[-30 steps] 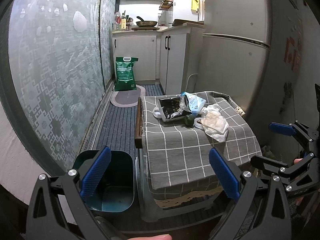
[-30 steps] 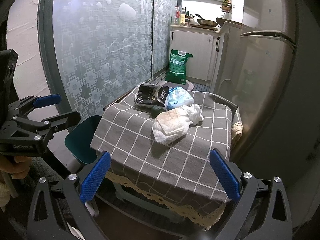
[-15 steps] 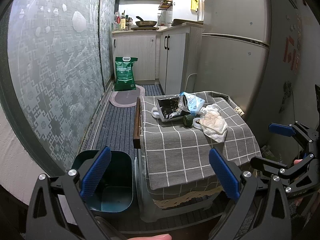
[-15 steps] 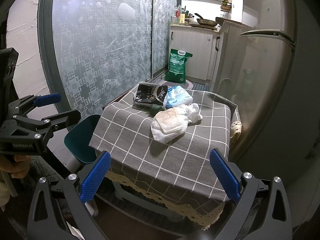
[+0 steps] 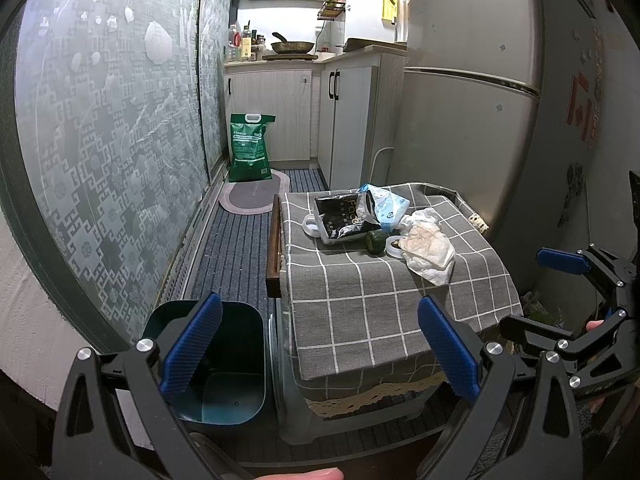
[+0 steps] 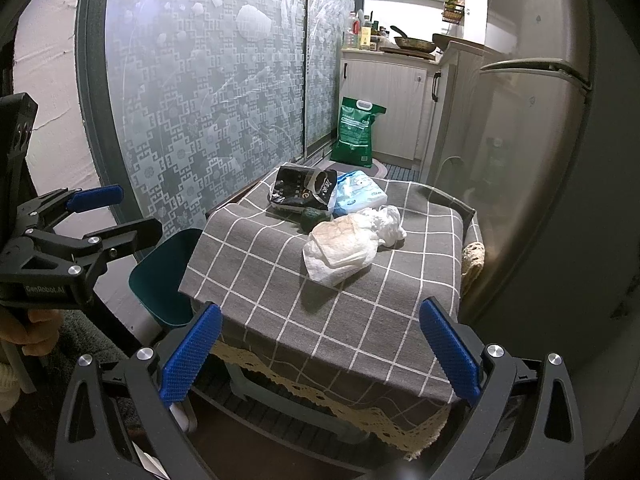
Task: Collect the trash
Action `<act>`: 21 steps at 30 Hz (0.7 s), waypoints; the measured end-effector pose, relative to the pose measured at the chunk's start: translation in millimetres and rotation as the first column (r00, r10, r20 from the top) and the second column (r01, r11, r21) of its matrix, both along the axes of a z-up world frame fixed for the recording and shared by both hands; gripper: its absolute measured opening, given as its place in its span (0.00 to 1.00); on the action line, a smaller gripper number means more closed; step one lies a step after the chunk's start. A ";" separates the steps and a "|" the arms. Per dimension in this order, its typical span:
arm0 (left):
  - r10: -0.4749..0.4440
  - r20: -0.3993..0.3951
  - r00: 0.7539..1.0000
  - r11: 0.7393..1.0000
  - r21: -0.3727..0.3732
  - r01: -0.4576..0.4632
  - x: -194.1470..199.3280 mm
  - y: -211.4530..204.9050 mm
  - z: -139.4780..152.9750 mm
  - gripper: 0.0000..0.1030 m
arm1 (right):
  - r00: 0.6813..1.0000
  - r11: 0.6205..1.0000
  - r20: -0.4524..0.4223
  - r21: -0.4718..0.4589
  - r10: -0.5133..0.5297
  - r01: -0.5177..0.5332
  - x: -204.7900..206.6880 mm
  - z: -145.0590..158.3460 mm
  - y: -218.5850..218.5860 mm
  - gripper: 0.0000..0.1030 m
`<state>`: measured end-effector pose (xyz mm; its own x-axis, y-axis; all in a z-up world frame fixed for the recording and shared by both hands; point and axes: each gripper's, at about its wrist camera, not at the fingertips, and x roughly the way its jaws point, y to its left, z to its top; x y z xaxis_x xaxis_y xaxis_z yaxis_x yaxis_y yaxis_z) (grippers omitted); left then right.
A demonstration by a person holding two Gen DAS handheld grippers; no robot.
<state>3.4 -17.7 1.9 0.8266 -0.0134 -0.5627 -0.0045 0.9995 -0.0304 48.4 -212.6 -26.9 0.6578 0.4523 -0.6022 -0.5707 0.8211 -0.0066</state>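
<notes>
A small table with a grey checked cloth [image 5: 360,300] [image 6: 288,288] carries the trash: a crumpled white paper wad [image 5: 428,248] [image 6: 344,244], a black snack bag [image 5: 344,216] [image 6: 304,192], a light blue wipes pack [image 5: 388,204] [image 6: 360,196] and a dark green lump [image 5: 375,242] [image 6: 314,216]. A teal bin [image 5: 224,364] [image 6: 160,276] stands on the floor left of the table. My left gripper [image 5: 320,352] is open and empty, short of the table and bin. My right gripper [image 6: 320,356] is open and empty before the table's near edge.
A fridge [image 5: 472,92] stands right of the table, a patterned glass door [image 5: 100,140] left. A green sack [image 5: 248,148] and oval mat [image 5: 252,196] lie on the floor by white cabinets [image 5: 280,112]. White rings [image 5: 310,226] lie by the snack bag.
Both grippers have drawn back slightly from the table; the table and trash look a little farther away. Both stay open and empty.
</notes>
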 end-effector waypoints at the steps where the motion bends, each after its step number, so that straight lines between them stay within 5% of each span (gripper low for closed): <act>1: 0.000 0.000 1.000 1.000 0.000 0.000 0.3 -0.1 -0.1 0.97 | 1.000 1.000 -0.001 0.000 -0.001 0.001 -0.1 0.0 -0.1 0.97; 21: 0.001 0.000 1.000 1.000 0.000 -0.001 0.1 -0.2 0.1 0.97 | 1.000 1.000 -0.002 0.000 0.000 0.000 0.5 0.8 0.8 0.97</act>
<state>3.5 -17.9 2.0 0.8266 -0.0127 -0.5626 -0.0052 0.9995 -0.0302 48.9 -211.8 -26.2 0.6569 0.4522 -0.6034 -0.5706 0.8212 -0.0058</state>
